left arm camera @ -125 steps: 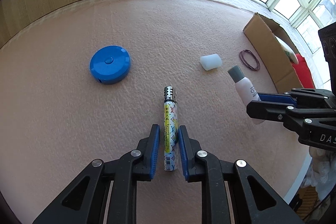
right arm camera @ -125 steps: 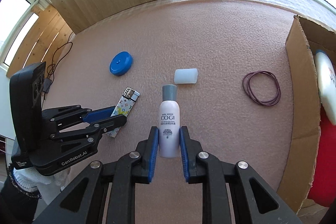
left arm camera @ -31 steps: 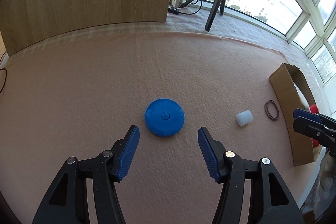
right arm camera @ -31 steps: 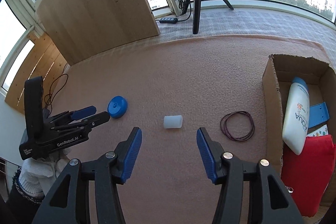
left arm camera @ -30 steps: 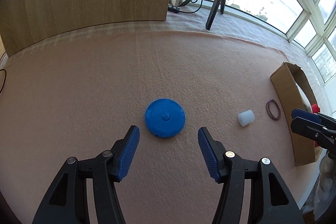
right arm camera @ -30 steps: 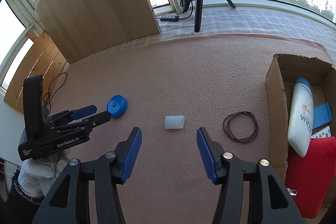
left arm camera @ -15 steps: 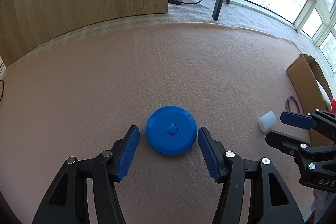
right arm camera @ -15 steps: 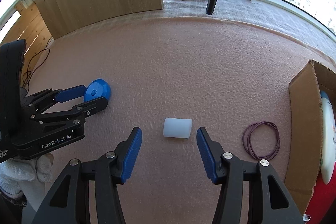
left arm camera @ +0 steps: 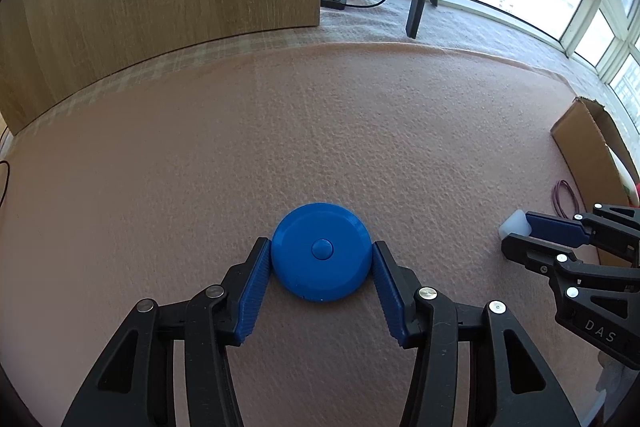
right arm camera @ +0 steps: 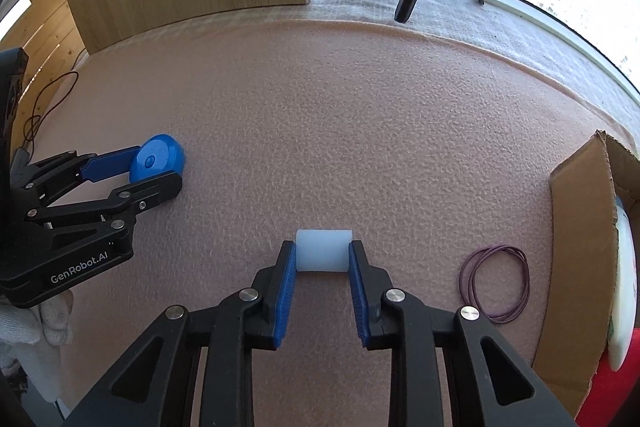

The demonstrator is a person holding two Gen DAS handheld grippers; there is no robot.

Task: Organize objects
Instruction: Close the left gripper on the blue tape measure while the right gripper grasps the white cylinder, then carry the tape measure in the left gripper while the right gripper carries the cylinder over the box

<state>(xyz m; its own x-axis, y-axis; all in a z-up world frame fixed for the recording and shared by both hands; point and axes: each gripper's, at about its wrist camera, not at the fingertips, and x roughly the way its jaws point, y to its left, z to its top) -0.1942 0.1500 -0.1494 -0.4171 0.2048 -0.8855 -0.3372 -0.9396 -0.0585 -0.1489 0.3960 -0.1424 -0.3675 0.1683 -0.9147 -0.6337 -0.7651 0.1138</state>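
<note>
Blue and round, the disc (left arm camera: 321, 251) lies flat on the pink surface (left arm camera: 320, 131), button up, between the pads of our left claw (left arm camera: 321, 255) — both pads touch its rim, clamped on it. We see the white cylinder (right arm camera: 323, 250) lying on its side, long axis crosswise, gripped end to end by the right claw (right arm camera: 322, 259). Purple bands (right arm camera: 496, 283) lie just beside the cardboard box (right arm camera: 580, 247).

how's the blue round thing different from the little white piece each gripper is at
The blue disc is flat, saturated blue, with a centre button; the white cylinder is plain, translucent white, lying on its side. The disc looks wider. Both rest on the pink mat, each between a hand-held gripper's pads: left, right.
</note>
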